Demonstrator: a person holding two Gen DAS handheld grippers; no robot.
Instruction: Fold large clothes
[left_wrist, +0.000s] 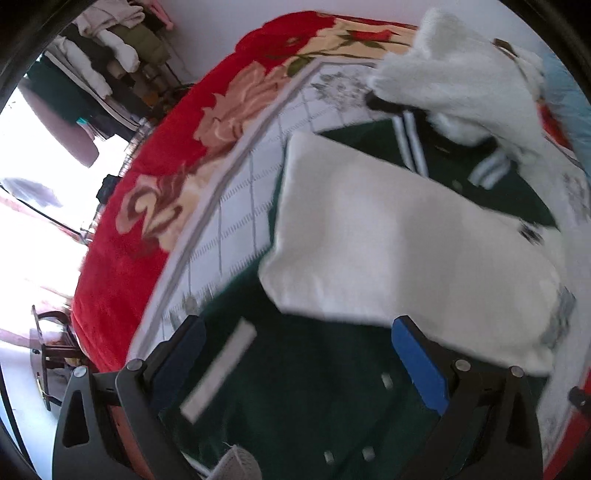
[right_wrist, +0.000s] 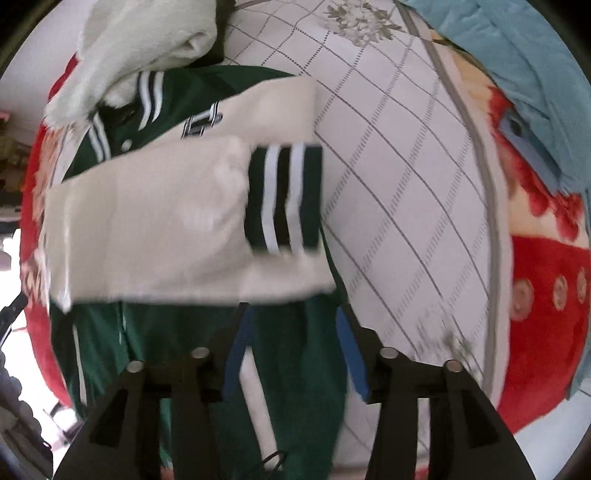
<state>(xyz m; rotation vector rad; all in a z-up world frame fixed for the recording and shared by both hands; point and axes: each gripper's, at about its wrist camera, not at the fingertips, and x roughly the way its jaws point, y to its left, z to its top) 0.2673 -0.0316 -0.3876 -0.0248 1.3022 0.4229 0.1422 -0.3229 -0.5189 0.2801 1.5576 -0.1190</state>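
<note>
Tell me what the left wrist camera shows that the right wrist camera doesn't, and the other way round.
Only the left wrist view shows the clothes rack and a wooden chair. Only the right wrist view shows the striped cuff folded across the jacket and a blue cloth. Both show the green jacket with cream sleeves, the fluffy white garment, the gridded sheet, and an open gripper: left, right.
</note>
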